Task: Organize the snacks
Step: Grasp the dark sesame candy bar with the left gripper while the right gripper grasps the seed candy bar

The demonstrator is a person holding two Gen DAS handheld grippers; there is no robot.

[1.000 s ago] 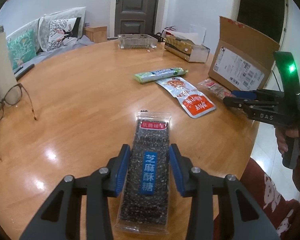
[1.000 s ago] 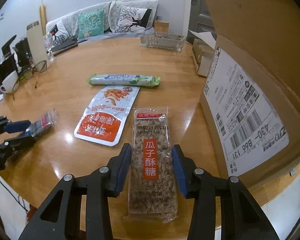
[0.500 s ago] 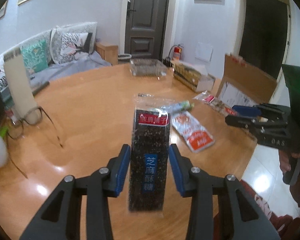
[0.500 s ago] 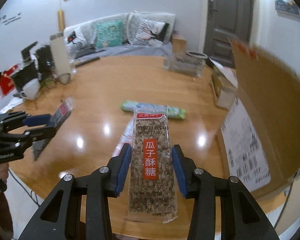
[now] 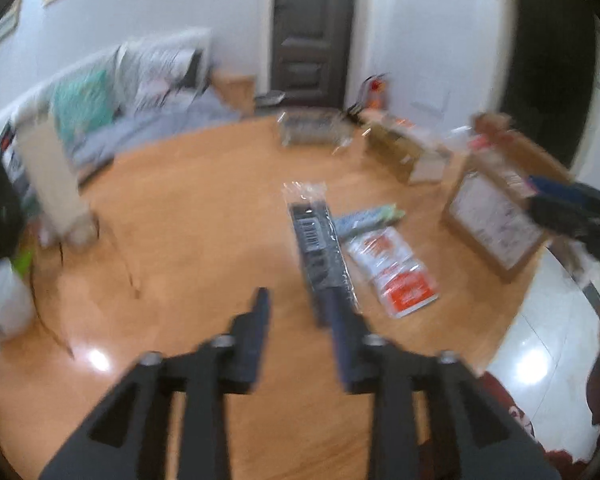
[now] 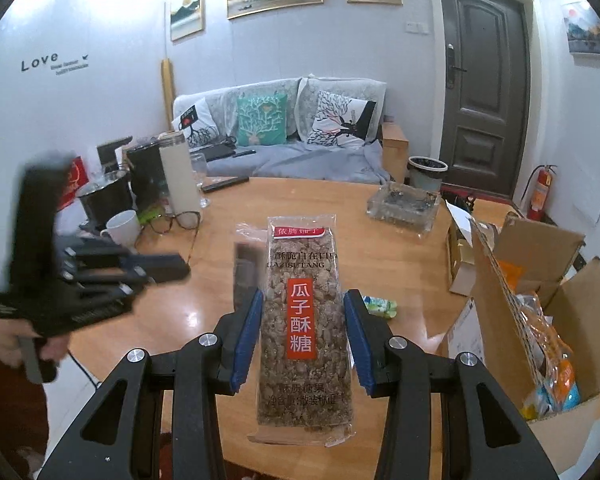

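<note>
My right gripper (image 6: 303,334) clamps seed brittle pack (image 6: 303,320); left gripper (image 5: 296,332) blurred, grip on dark sesame pack (image 5: 320,248) I cannot tell. I carry both slowly to open carton (image 6: 540,320) at right.

walls pale | dark door (image 6: 485,92) | grey sofa (image 6: 284,136) (patterned cushions)
</note>
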